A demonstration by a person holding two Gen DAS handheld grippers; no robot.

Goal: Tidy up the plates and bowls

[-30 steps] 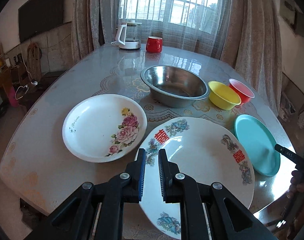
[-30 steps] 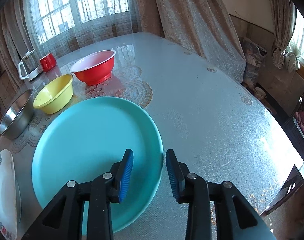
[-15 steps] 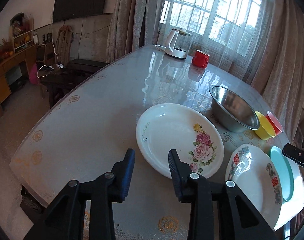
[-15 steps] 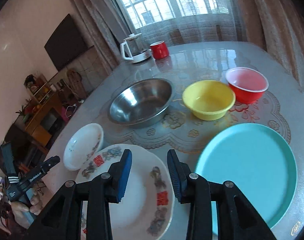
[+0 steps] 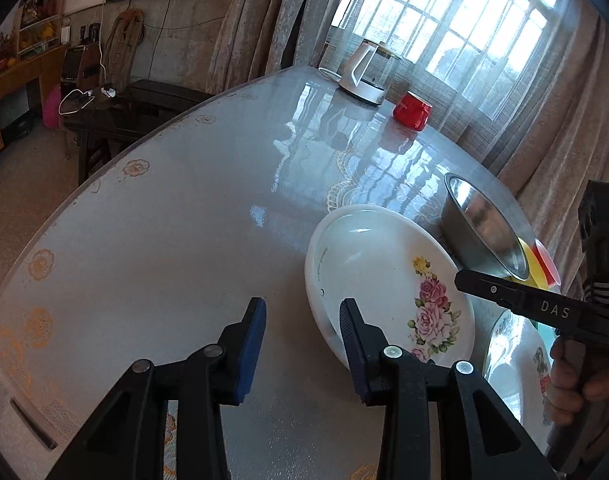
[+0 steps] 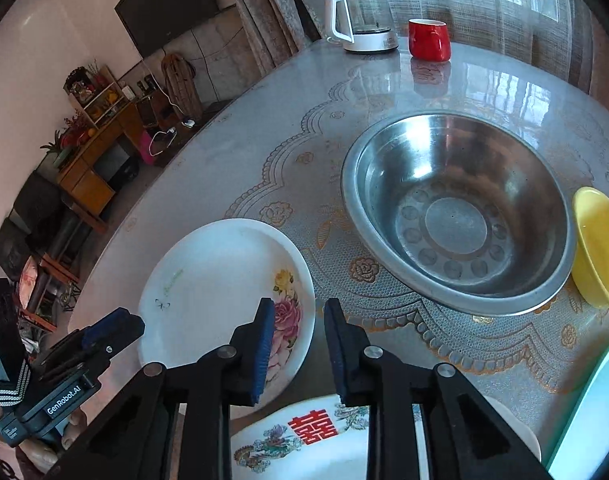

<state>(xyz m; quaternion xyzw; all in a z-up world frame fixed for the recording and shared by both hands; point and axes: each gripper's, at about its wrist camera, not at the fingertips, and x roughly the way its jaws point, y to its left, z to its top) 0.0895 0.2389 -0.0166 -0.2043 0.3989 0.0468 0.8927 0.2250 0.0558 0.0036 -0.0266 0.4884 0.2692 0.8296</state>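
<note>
A white rose-patterned plate [image 5: 376, 280] [image 6: 216, 288] lies on the table with a gripper at each side. My left gripper [image 5: 302, 302] straddles its left rim, jaws closing, pads not touching it. My right gripper [image 6: 299, 304] straddles its right rim near the roses, jaws closing with a gap still showing. A large plate with red characters [image 6: 304, 436] lies under my right gripper. The steel bowl [image 6: 456, 216], yellow bowl [image 6: 600, 248], red bowl [image 5: 546, 260] and teal plate [image 6: 584, 412] sit to the right.
A glass kettle [image 5: 368, 72] and a red mug [image 5: 414, 110] stand at the far edge by the curtained window. The table's left half [image 5: 164, 240] is bare glass. A hand [image 5: 572, 384] holds the right gripper's handle.
Both grippers swung left onto the rose plate. The left one opened from nearly shut and left the large plate. The right one left the teal plate and its jaws narrowed.
</note>
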